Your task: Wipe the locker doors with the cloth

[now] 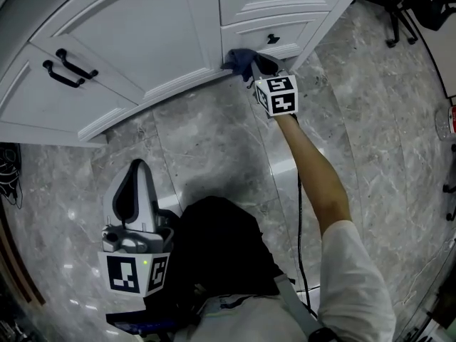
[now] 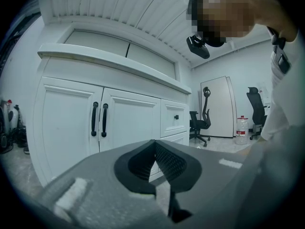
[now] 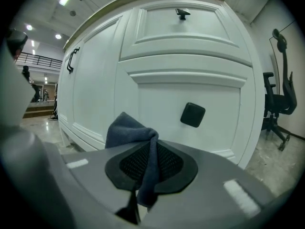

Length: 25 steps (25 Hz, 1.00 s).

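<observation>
Right gripper (image 3: 151, 149) pinches the dark blue cloth (image 3: 129, 131) near the foot of the white locker doors (image 1: 142, 41).
The cloth bunches above the closed jaws, just in front of the lower drawer front (image 3: 190, 87), left of its black square knob (image 3: 193, 114); whether it touches the panel is not clear. The left gripper (image 1: 135, 191) is over the marble floor (image 1: 214, 141), well apart from the doors, jaws pressed together with nothing between.

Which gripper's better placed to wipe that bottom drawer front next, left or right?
Right. The right gripper is clamped on the blue cloth, close to the lower drawer front by its black knob. The left gripper is shut on nothing, back near the person's body.
</observation>
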{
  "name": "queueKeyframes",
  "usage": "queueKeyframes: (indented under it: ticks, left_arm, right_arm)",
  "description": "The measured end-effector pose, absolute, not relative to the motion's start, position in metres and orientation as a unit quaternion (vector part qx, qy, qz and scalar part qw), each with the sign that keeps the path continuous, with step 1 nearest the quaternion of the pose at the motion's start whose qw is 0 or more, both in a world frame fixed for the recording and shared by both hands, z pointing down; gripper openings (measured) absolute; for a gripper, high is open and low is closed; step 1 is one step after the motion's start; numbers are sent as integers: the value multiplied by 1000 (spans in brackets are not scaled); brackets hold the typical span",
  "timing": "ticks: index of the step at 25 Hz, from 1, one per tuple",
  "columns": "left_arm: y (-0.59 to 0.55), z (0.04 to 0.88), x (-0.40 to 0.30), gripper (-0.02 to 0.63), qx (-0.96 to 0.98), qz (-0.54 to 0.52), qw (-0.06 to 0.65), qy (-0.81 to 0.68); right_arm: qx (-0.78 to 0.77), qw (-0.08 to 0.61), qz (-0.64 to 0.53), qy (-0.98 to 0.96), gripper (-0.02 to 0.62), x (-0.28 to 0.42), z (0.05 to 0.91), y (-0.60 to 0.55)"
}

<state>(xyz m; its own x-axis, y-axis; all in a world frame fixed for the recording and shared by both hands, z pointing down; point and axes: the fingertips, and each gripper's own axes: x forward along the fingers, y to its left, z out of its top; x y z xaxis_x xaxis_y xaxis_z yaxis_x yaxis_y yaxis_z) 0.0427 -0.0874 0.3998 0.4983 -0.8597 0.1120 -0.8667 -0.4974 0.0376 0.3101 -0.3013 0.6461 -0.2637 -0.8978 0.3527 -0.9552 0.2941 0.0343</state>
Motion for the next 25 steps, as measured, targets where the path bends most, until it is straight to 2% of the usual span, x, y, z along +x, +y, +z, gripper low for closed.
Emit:
queueKeyframes:
  ticks: [6,18,21,25]
  left_arm:
    - [-90,404,42,2,862,44,47,-503]
    - [-90,410,42,2,859,50,51,-507]
    - [-89,412,37,2,857,49,54,-510]
    - [-89,411,26,2,854,42,55,-516]
  right_arm:
    - [602,173,87,-775,38,337,649,-312]
    - [679,205,98,-698,38,455,655,-319]
    - [704,196,107,-675,38,480,649,-314]
    - [708,155,92,-683,38,468,619,-292]
